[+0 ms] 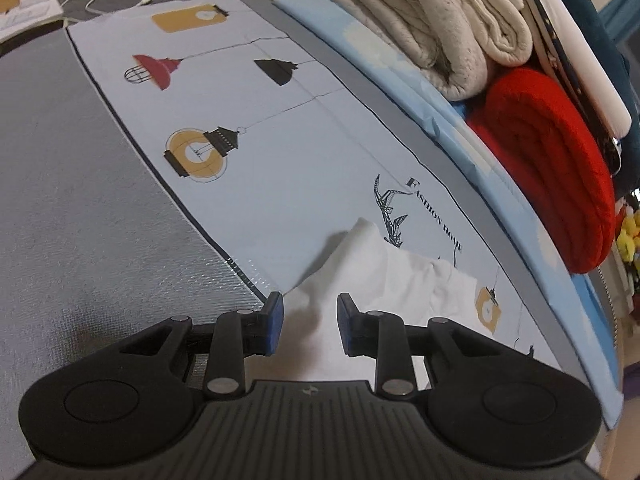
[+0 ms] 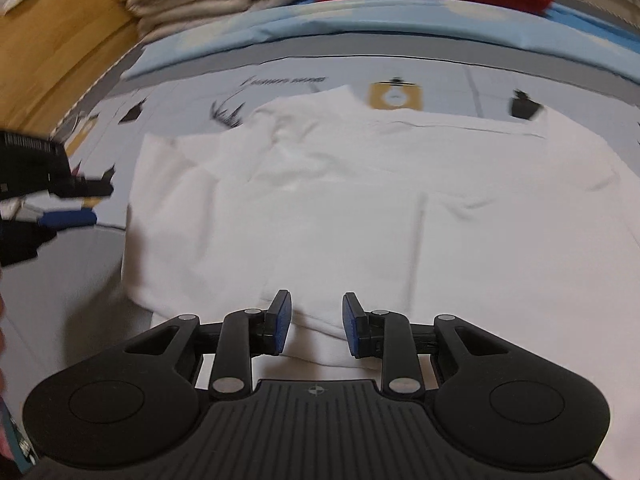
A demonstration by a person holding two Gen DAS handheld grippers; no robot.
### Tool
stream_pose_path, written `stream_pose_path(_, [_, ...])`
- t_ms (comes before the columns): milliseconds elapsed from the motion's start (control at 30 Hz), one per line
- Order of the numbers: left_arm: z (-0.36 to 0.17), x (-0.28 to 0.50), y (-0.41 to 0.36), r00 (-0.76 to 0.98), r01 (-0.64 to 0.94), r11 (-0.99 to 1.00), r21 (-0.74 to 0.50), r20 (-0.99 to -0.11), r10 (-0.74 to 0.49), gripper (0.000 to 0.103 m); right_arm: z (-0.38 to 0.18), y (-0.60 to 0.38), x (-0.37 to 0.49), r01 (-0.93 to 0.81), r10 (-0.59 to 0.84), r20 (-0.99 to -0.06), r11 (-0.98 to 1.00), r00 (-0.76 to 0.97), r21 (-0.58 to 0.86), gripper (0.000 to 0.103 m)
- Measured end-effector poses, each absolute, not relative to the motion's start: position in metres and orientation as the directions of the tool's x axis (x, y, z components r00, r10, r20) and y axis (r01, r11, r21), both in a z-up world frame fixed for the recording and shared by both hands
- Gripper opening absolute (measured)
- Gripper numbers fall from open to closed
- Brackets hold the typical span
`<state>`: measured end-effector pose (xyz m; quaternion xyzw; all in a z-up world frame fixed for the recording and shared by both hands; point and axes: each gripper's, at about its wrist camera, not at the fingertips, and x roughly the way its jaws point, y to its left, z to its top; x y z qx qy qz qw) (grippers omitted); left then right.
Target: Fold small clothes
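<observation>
Left gripper & right gripper: jaws apart, empty, each above near hem of white garment. Garment lies ahead on printed mat, partly folded (judged); final folds remain. Blanket stack beyond.

Black capital letters reading "FASHION HOME" are printed on the pale printed cloth spread over the surface, running beside a black line drawing of a leafy sprig in the left wrist view. In the right wrist view the same line of lettering appears on the cloth beyond the white garment, but it is too blurred to read. No other writing, numbers or brand marks are legible.
</observation>
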<state>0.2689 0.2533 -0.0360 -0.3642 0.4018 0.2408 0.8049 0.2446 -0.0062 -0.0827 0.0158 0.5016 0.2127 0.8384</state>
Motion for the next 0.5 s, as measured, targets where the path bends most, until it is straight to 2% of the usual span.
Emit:
stream_pose_path(233, [-0.033, 0.264, 0.26, 0.565, -0.681, 0.595, -0.426, -0.823, 0.058, 0.031, -0.101, 0.021, 0.24, -0.458, 0.341, -0.846, 0.879, 0.41, 0.133, 0.034])
stream_pose_path(367, [-0.033, 0.262, 0.265, 0.563, -0.681, 0.592, -0.43, -0.825, 0.048, 0.031, -0.107, 0.031, 0.236, -0.527, 0.331, -0.847, 0.847, 0.416, 0.071, 0.044])
stream_pose_path(500, [-0.033, 0.262, 0.267, 0.562, -0.683, 0.591, -0.429, -0.826, 0.05, 0.031, -0.108, 0.038, 0.232, -0.566, 0.324, -0.842, 0.824, 0.432, 0.027, 0.045])
